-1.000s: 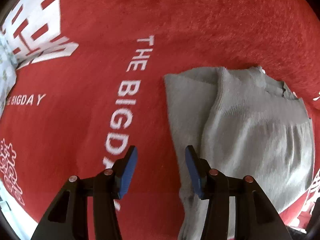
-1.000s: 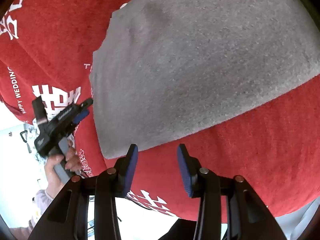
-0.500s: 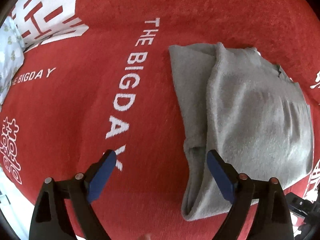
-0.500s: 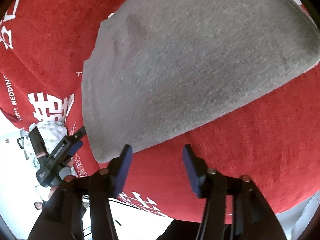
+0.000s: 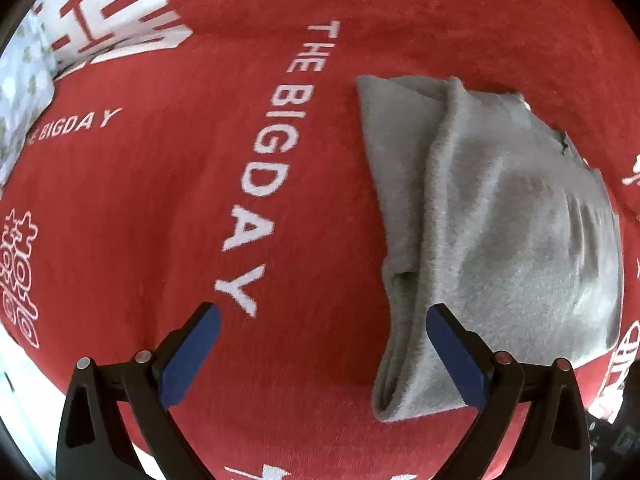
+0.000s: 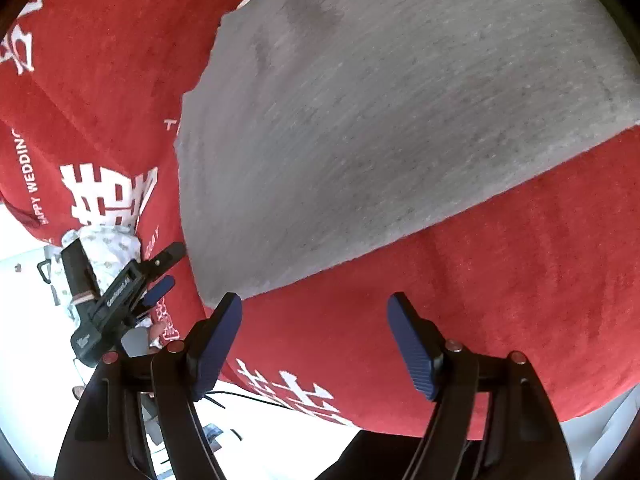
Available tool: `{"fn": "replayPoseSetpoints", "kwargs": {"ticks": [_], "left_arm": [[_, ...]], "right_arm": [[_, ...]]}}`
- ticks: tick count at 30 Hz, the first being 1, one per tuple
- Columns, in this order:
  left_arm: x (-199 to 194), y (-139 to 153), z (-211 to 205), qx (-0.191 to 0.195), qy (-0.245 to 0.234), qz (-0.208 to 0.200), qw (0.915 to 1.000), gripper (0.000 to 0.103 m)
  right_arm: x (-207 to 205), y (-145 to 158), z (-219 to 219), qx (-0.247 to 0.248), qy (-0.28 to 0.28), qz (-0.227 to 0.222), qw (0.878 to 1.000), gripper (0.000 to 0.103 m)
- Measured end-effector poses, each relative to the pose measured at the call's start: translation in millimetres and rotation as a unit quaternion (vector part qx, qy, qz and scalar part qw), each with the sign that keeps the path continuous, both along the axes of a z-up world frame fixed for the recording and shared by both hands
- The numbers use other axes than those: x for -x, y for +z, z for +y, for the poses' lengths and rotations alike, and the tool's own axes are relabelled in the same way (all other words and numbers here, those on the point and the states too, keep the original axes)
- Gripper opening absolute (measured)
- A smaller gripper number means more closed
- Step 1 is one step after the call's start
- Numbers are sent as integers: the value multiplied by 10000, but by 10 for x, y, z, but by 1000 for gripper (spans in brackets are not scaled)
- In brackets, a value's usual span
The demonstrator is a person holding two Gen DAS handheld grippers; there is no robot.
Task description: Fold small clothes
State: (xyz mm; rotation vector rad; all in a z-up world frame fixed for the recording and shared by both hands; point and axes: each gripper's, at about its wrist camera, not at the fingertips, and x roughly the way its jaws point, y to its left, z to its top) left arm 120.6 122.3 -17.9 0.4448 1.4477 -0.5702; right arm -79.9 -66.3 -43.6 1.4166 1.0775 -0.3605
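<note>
A folded grey garment [image 5: 500, 240] lies flat on a red cloth [image 5: 160, 220] printed with white lettering that reads "THE BIGDAY". In the left wrist view the garment sits to the right of that lettering, with one layer doubled over another and a narrow folded end reaching down toward the camera. The left gripper [image 5: 320, 354] points down at the cloth with its jaws opening, spread very wide; nothing is clamped between them, though the right blue pad stands over the garment's lower edge, and it is hard to say whether it brushes the fabric. The right gripper [image 6: 316, 346] hangs over bare red cloth just below the garment's near edge, its jaws also opening and holding nothing; its left pad is close to the garment's corner. A pale patterned cloth [image 5: 24, 80] lies at the far left edge of the red cloth.
</note>
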Motion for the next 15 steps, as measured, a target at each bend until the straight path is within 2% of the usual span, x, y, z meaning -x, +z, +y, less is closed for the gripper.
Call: {"fn": "replayPoseSetpoints", "kwargs": {"ticks": [2, 4, 8, 10, 15], "left_arm": [[-10, 33, -22, 161, -12, 32, 9999, 103], [8, 39, -66, 143, -54, -113, 9998, 103], [122, -197, -168, -523, -573, -472, 9959, 103], [116, -183, -80, -326, -470, -374, 9977, 103], [33, -132, 93, -424, -233, -210, 9986, 103]], "right_arm": [[-19, 2, 35, -15, 32, -23, 10000, 78], [-43, -7, 66, -23, 52, -45, 10000, 78], [-77, -54, 95, -76, 49, 17, 10000, 78], [-78, -32, 92, -59, 35, 14, 10000, 78], [-32, -12, 72, -20, 21, 16, 10000, 78]]}}
